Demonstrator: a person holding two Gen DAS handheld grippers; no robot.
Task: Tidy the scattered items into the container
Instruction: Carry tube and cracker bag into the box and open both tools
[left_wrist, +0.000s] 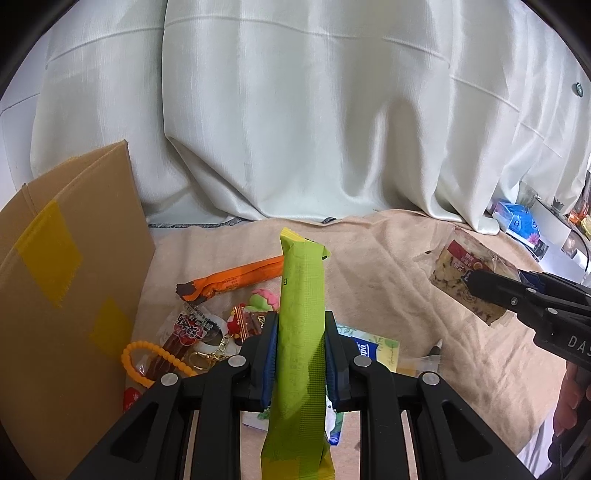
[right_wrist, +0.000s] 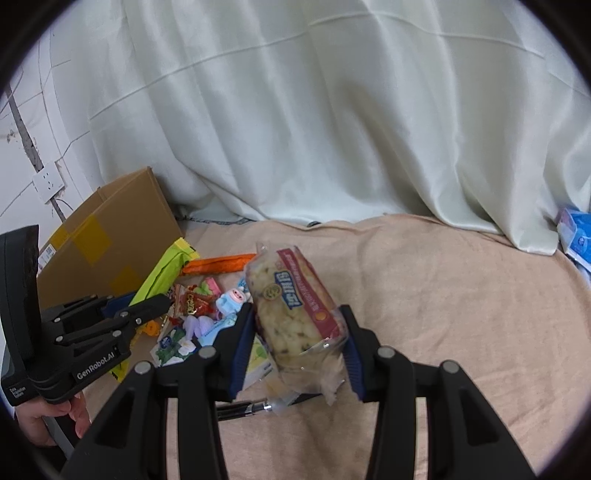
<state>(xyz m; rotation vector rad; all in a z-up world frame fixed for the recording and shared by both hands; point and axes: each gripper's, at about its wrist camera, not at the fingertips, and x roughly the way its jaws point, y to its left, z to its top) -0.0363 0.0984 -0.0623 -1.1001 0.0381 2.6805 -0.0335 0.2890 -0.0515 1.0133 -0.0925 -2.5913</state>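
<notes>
My left gripper (left_wrist: 300, 325) is shut on a long green packet (left_wrist: 301, 295) that stands upright between the blue pads, above the pile. From the right wrist view the same green packet (right_wrist: 162, 271) sticks up out of the left gripper (right_wrist: 147, 301). My right gripper (right_wrist: 297, 314) is shut on a clear-wrapped cake pack (right_wrist: 295, 314) with a red label, lifted off the cloth; it shows in the left wrist view as the cake pack (left_wrist: 461, 269) held by the right gripper (left_wrist: 476, 284). The cardboard box (left_wrist: 66, 280) stands at the left, its flap up.
On the beige cloth (left_wrist: 388, 280) lies a pile: an orange wrapper (left_wrist: 236, 278), an orange bead bracelet (left_wrist: 155, 360), a red snack pack (right_wrist: 194, 301), a blue toy figure (right_wrist: 231, 299), tissue packs (left_wrist: 373, 347) and a pen (right_wrist: 240, 410). A white curtain (left_wrist: 295, 110) hangs behind.
</notes>
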